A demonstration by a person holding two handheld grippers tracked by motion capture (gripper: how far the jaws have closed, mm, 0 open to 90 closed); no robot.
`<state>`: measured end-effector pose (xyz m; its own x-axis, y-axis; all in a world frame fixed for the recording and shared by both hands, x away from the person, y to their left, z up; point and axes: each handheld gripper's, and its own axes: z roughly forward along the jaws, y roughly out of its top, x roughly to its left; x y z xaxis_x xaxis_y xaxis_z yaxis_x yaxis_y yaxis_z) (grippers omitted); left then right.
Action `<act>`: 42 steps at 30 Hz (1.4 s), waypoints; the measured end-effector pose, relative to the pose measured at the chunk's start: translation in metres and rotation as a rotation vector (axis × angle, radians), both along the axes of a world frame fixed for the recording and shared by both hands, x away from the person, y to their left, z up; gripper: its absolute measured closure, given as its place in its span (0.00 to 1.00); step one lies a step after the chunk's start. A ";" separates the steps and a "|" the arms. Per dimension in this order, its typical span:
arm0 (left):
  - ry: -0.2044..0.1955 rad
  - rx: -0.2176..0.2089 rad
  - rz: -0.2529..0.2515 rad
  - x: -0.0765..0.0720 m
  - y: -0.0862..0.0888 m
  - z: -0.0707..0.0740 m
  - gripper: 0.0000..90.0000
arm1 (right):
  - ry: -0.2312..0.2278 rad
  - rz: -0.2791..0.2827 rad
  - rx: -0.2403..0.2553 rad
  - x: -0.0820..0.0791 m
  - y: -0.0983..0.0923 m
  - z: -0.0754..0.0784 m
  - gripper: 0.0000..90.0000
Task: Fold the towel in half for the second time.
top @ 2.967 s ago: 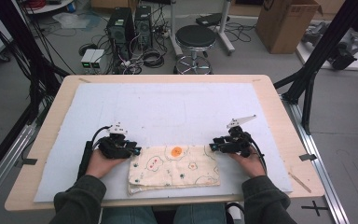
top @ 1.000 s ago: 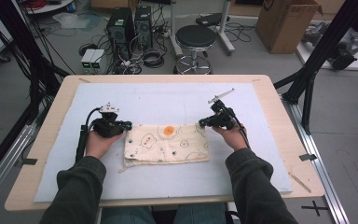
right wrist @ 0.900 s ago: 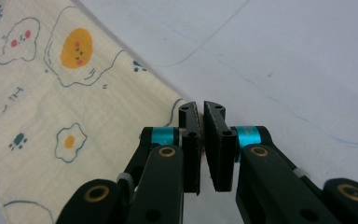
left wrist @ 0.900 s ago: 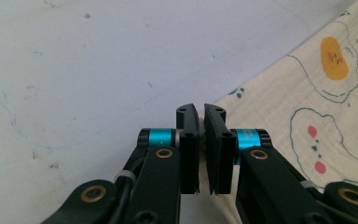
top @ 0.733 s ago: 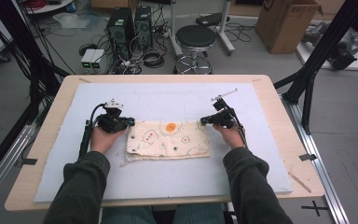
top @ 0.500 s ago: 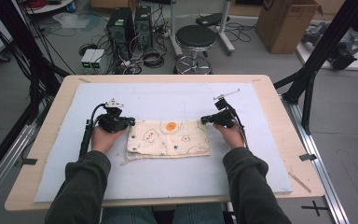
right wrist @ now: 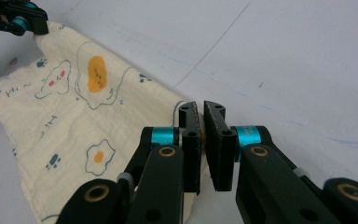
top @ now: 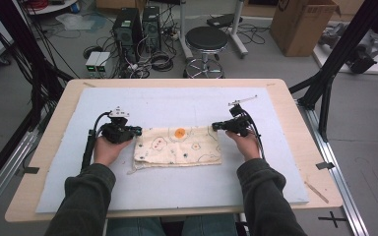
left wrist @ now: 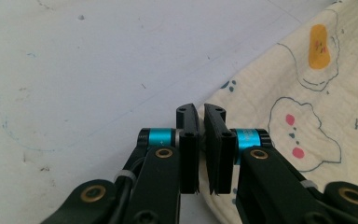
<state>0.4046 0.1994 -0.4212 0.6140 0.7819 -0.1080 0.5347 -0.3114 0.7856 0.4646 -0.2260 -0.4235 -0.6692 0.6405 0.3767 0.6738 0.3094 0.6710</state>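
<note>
now | left hand-held gripper (left wrist: 200, 140) | clamps cloth (top: 177, 146) corner | flat on table (top: 285, 93)

Even, soft light falls from above, with no hard glare anywhere. In the high view the white mat (top: 177, 110) on the table (top: 295, 123) is bright, while the floor behind is dimmer; that picture is a little soft and grainy, and straight edges seem to bow slightly toward the corners. Shadows under the hands are faint. In both gripper views the black jaws up close look sharp, with small glints on their metal screws, and the cloth (right wrist: 74, 112) beyond stays fairly clear.
</note>
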 end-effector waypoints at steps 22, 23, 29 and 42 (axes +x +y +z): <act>-0.076 0.000 -0.055 -0.033 0.004 0.011 0.94 | -0.023 0.098 -0.004 -0.022 0.001 0.021 0.95; -0.072 0.005 -0.060 -0.034 0.004 0.012 0.94 | -0.022 0.113 -0.003 -0.023 0.001 0.021 0.95; -0.088 0.021 -0.086 -0.041 0.001 0.016 0.93 | -0.022 0.142 -0.019 -0.030 0.001 0.024 0.95; -0.106 0.052 -0.139 -0.062 -0.002 0.009 0.93 | -0.040 0.156 -0.016 -0.050 -0.005 0.015 0.95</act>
<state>0.3422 0.1971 -0.4122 0.7223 0.6916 0.0010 0.3991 -0.4179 0.8162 0.4147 -0.2310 -0.4082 -0.7754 0.5332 0.3384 0.5897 0.4195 0.6901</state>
